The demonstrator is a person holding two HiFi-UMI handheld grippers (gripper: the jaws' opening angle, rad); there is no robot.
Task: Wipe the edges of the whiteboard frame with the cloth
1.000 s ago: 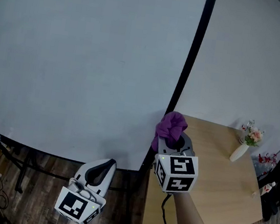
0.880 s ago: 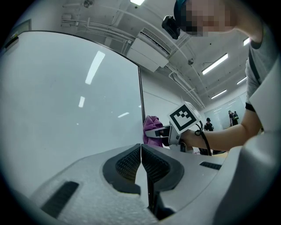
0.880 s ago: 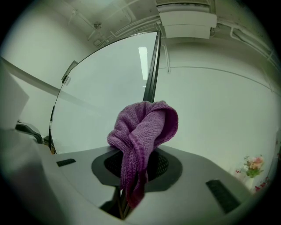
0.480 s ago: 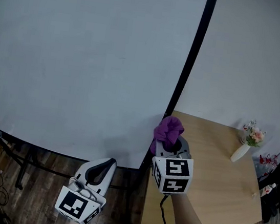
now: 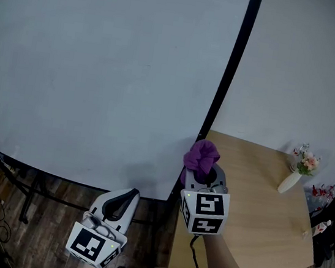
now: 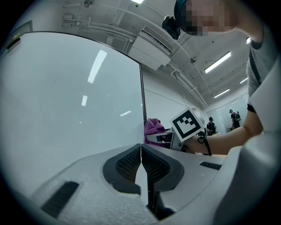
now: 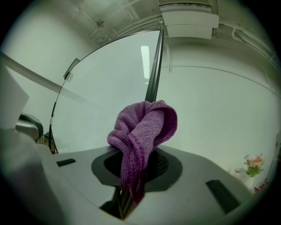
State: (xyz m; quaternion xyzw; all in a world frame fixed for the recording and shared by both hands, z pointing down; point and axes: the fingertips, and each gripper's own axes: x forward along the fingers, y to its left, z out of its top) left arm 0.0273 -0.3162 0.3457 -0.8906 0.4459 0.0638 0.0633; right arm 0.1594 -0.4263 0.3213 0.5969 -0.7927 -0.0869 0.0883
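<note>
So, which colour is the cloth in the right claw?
The cloth is purple, clearest in the right gripper view.

Right claw [image 5: 202,173], cloth [image 5: 201,157] pinched, just beside black frame strip [image 5: 226,83]. Whiteboard [image 5: 104,59] straight ahead blocks me. I see open room up along strip. Table [image 5: 260,224] below claw; vase [image 5: 289,181] far to claw's right. Left claw [image 5: 125,195] low, under board's bottom edge; stand legs [image 5: 24,206] off to its left.

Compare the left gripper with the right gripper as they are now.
The left gripper is shut on nothing; the right gripper is shut on the purple cloth. The left gripper sits lower, below the whiteboard's bottom edge; the right is beside its black frame. Both point toward the board.
</note>
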